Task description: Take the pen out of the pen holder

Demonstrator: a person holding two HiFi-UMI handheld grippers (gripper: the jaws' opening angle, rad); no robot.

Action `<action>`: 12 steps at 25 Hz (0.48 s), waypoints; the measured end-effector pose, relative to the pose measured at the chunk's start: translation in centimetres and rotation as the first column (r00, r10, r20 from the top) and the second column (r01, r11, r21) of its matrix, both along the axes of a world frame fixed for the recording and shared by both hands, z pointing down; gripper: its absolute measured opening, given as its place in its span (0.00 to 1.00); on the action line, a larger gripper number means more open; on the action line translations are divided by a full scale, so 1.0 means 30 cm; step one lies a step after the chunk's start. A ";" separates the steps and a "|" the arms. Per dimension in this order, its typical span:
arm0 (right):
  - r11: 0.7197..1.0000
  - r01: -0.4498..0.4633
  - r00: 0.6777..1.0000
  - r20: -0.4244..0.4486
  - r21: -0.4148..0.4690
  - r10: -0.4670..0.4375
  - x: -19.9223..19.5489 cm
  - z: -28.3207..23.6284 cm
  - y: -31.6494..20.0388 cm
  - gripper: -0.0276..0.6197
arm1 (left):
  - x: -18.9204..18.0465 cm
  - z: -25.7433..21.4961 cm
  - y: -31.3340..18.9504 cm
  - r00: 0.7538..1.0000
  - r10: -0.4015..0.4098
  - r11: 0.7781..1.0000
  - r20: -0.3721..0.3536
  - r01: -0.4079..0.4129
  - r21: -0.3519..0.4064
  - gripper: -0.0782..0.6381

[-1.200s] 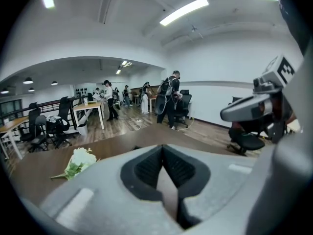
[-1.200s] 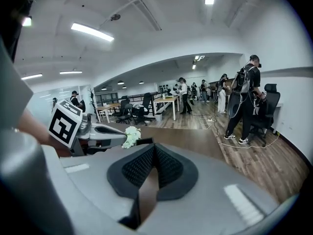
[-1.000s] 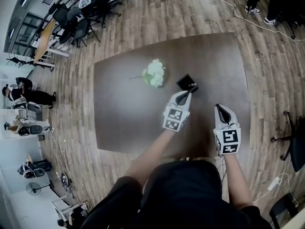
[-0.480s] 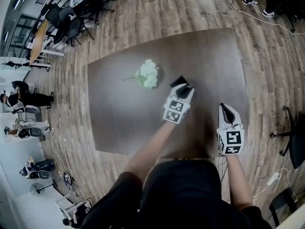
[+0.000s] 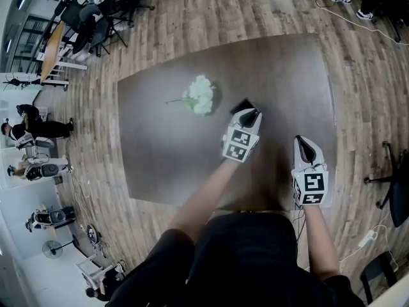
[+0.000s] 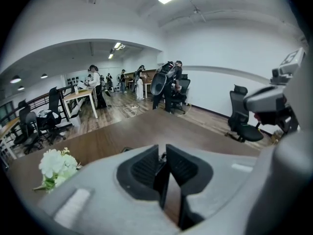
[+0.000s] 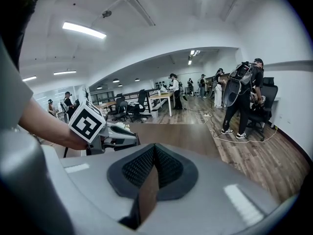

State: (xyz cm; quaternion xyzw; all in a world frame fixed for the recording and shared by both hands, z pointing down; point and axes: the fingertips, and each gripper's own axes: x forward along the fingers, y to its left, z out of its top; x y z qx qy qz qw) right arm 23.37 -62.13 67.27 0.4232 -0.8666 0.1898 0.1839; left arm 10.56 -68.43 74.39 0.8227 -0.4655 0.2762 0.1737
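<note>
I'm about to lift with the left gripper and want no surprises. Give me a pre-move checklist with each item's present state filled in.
1. Left gripper at the pen holder: ok. Its tip meets the holder's near edge in the head view.
2. Something between its jaws: ok. The jaws have just been closing and stand slightly apart, with a dark thing in the gap.
3. That thing is the pen, and the pads press on it: cannot tell.
4. Right gripper clear of the holder: ok. It is shut, empty and off to the side.
5. Flowers out of the way: ok. They lie apart from the holder.
</note>
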 end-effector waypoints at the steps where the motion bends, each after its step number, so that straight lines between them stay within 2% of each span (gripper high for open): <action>1: 1.000 -0.001 1.000 0.001 0.000 0.001 -0.002 -0.003 0.000 0.05 | -0.004 -0.001 0.001 1.000 0.003 1.000 0.000 -0.003 -0.002 0.18; 6: 1.000 0.003 1.000 0.001 0.004 -0.003 -0.005 -0.014 0.007 0.05 | -0.011 -0.012 0.015 0.999 0.022 1.000 -0.023 -0.021 0.011 0.17; 12: 1.000 0.016 1.000 -0.011 0.017 -0.016 -0.030 -0.049 0.040 0.05 | -0.026 -0.109 0.052 0.999 0.024 0.996 -0.047 -0.020 0.085 0.15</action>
